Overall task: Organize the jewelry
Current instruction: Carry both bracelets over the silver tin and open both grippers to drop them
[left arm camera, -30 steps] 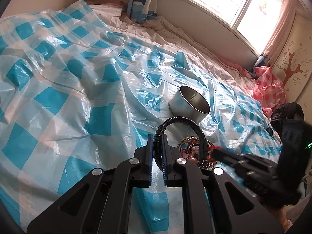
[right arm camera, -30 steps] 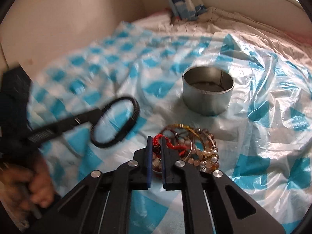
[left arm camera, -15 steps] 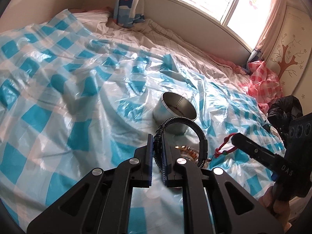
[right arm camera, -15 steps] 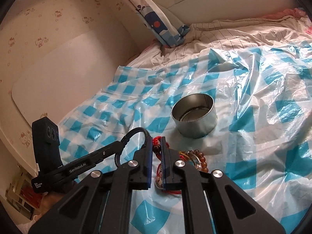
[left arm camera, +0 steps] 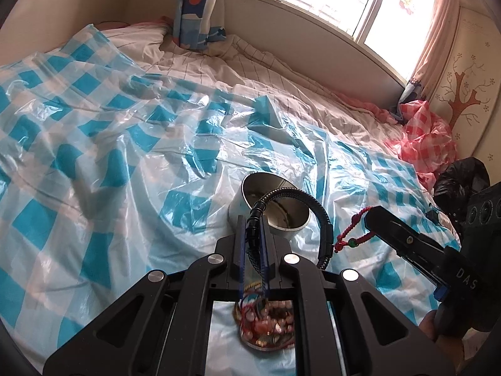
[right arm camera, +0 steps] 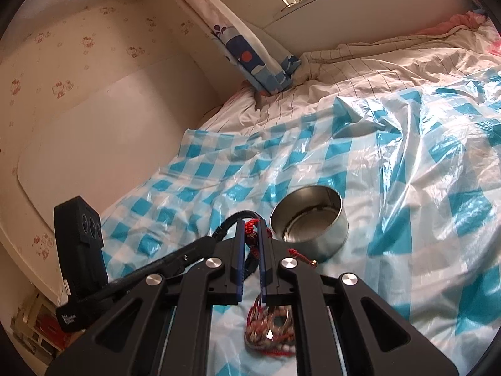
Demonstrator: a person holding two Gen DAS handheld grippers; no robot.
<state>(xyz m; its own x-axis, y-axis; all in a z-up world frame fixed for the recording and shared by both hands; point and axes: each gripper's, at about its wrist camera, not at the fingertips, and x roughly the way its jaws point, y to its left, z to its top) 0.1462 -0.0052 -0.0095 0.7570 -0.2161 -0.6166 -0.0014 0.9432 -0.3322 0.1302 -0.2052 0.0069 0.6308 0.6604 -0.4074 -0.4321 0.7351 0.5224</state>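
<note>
My left gripper [left arm camera: 252,222] is shut on a black ribbed bracelet [left arm camera: 324,228], which arches up in front of a round metal tin [left arm camera: 238,210]. In the right wrist view my right gripper [right arm camera: 250,224] is shut on a red cord bracelet [right arm camera: 250,235], just left of the tin [right arm camera: 328,235]. From the left wrist view, that right gripper [left arm camera: 368,214] comes in from the right with the red cord [left arm camera: 350,235] hanging off its tip. The left gripper [right arm camera: 216,236] shows at the left of the right wrist view. A pile of bead bracelets [left arm camera: 266,322] [right arm camera: 272,329] lies below both grippers.
A blue-and-white checked plastic sheet [left arm camera: 125,156] covers the bed, crumpled into ridges. A blue patterned pillow [left arm camera: 194,9] leans at the head. A red checked bag [left arm camera: 429,138] and a black bag [left arm camera: 460,178] lie at the right edge. A person's hand [left arm camera: 444,332] holds the right gripper.
Both grippers have lifted off the jewelry pile with their bracelets and moved up toward the tin. The right gripper has rolled and tilted up. The pile now lies beneath the fingers.
</note>
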